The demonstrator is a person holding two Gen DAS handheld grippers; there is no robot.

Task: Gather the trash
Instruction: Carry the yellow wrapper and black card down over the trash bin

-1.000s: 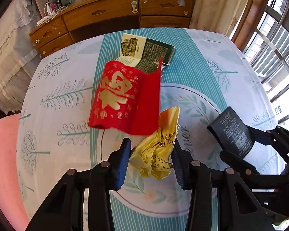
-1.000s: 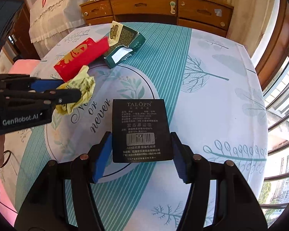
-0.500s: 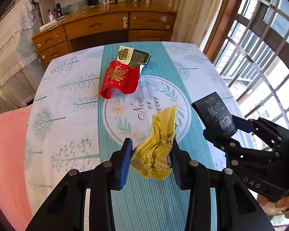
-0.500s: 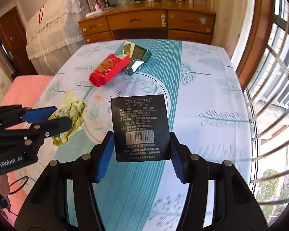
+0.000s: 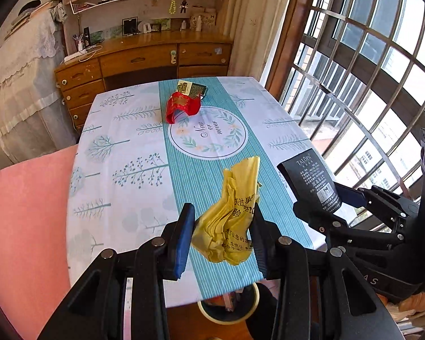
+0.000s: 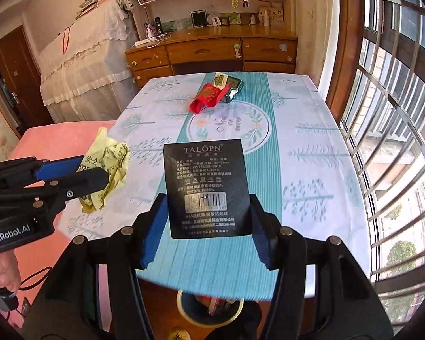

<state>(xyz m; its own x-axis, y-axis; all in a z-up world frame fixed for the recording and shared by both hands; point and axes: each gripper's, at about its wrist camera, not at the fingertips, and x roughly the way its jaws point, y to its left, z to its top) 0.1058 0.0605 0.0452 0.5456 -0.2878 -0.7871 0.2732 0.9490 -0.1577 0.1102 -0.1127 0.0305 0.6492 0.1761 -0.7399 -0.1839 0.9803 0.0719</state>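
Now the left claw (image 5: 222, 233) squeezes a crumpled yellow wrapper (image 5: 232, 212), and the right claw (image 6: 208, 228) squeezes a flat black packet (image 6: 206, 187) that stands upright between its blue pads, both held up above the near edge of the tabletop (image 5: 121, 170). Far across the cloth at about 12 o'clock lie a red packet (image 5: 182, 106) and, touching it just behind, a dark green packet (image 5: 194, 88). Down at 6 o'clock, under the tabletop edge, a round bin (image 6: 209, 308) with a pale rim sits on the floor with some trash in it
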